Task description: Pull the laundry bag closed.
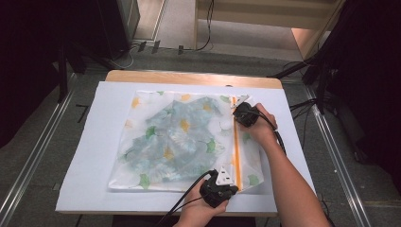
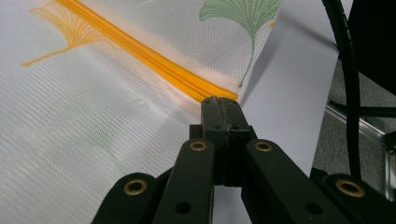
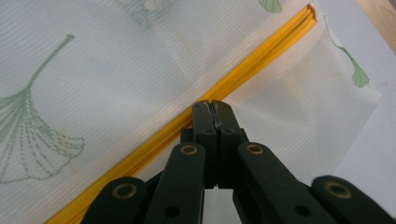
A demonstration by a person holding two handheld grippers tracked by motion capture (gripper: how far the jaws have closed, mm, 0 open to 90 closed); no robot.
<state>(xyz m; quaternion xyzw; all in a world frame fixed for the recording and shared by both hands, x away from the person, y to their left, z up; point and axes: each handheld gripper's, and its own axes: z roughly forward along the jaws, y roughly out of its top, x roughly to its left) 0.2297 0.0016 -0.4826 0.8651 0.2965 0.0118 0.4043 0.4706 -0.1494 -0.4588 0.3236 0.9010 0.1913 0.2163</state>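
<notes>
A white mesh bag (image 1: pixel 179 142) printed with green and yellow ginkgo leaves lies flat on a white sheet, with folded patterned cloth inside. An orange zipper (image 1: pixel 235 146) runs along its right side. My left gripper (image 1: pixel 232 187) is at the zipper's near end; in the left gripper view its jaws (image 2: pixel 219 100) are shut on the tip of the zipper (image 2: pixel 140 51). My right gripper (image 1: pixel 236 112) is near the far end of the zipper. In the right gripper view its jaws (image 3: pixel 212 103) are pressed together on the orange zipper (image 3: pixel 261 56), with the mesh slightly tented around them.
The white sheet (image 1: pixel 104 151) covers a wooden table (image 1: pixel 189 76). Bare sheet lies left of the bag and in a narrow strip to its right. Black cables trail from both grippers. Metal rails (image 1: pixel 28 161) and dark stands flank the table on the floor.
</notes>
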